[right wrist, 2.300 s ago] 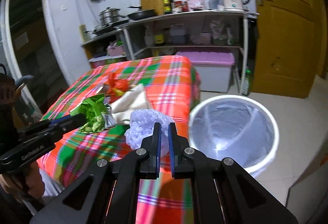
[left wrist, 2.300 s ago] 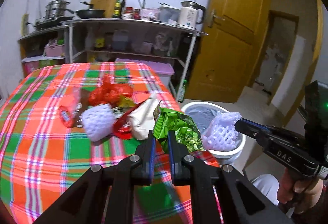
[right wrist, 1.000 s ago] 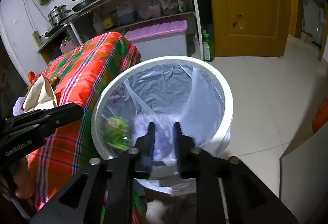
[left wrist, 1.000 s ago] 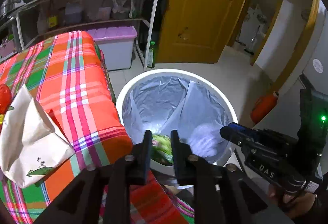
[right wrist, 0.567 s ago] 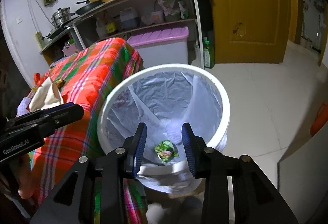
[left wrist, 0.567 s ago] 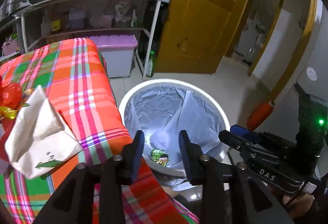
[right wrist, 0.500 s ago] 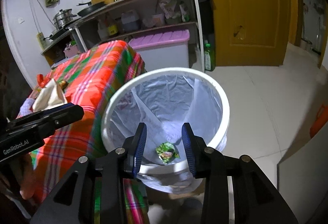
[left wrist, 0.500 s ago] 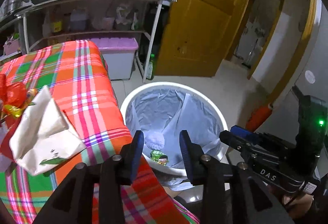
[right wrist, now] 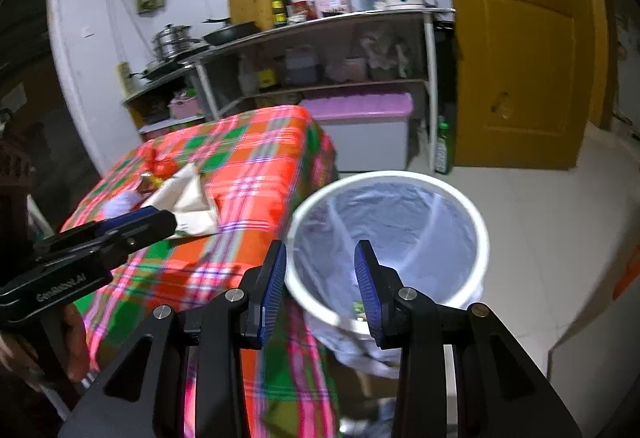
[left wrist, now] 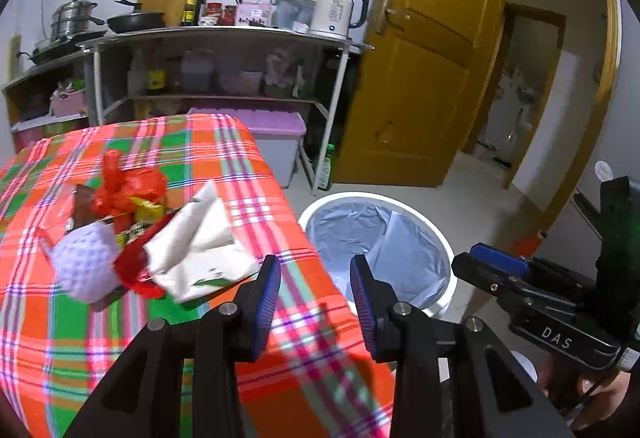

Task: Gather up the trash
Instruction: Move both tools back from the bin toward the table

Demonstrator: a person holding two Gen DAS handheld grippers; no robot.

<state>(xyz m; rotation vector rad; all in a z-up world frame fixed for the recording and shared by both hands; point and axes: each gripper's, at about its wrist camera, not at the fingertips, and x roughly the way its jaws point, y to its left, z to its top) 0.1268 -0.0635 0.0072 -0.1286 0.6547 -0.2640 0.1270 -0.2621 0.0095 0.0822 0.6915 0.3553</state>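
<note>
Table: draped in orange-green plaid cloth, rubbish heaped near its far middle.
Bin: white, bag-lined, on the floor just beside the table's corner; green wrapper at the bottom.
Left gripper: jaws parted, just opened, empty; tilted down over the table edge.
Right gripper: jaws apart, widening just now, empty; over the bin's near rim.
White paper bag: crumpled on the cloth.
White foam net: left of the paper bag.
Red wrapper: behind the foam net.

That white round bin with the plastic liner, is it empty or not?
Not empty: through the white round bin's open top, a green wrapper lies at the bottom of its liner.
</note>
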